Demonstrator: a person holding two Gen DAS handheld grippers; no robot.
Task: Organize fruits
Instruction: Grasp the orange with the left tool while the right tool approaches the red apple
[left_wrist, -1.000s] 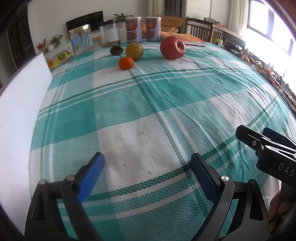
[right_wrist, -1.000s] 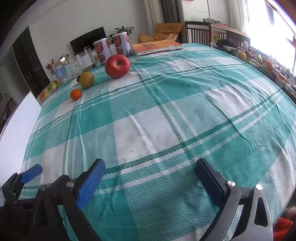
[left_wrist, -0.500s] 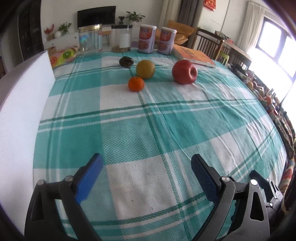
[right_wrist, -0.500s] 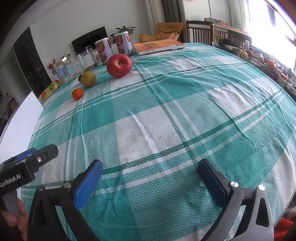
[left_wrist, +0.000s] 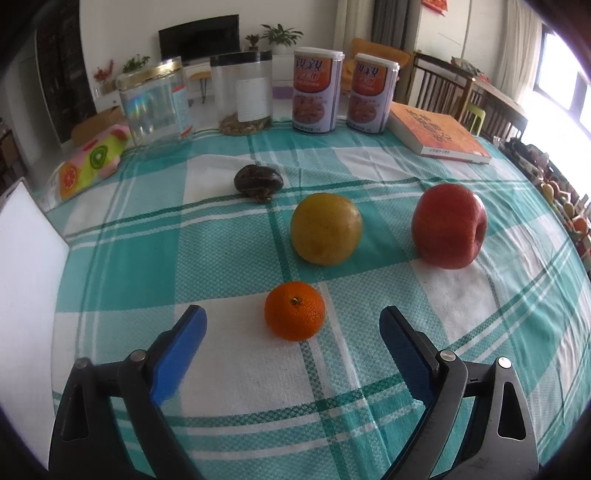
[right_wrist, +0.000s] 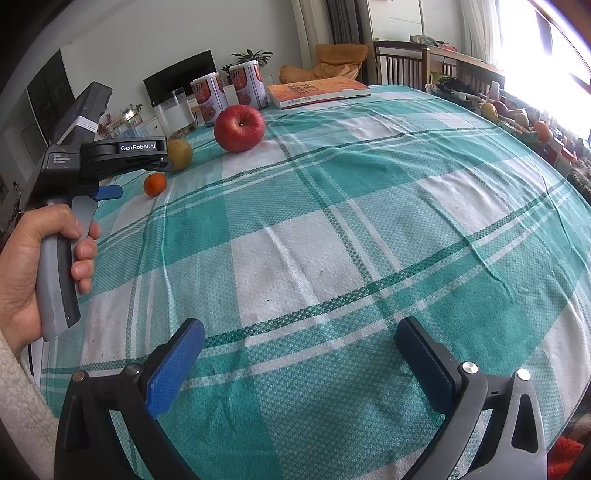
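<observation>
On the tablecloth (left_wrist: 122, 266), the mandarin (left_wrist: 294, 311) lies before the pear (left_wrist: 325, 234), apple (left_wrist: 448, 226) at right.

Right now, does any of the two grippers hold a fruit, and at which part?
Nothing is held. The left gripper stands open, its blue pads short of the small orange mandarin. The right gripper stands open over bare checked tablecloth.

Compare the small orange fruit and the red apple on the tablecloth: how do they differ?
The orange fruit is much smaller than the red apple. The orange fruit's skin is dimpled, the red apple's smooth and glossy. The orange fruit lies just ahead of the open left gripper; the red apple lies farther off. Both rest untouched on the tablecloth.
</observation>
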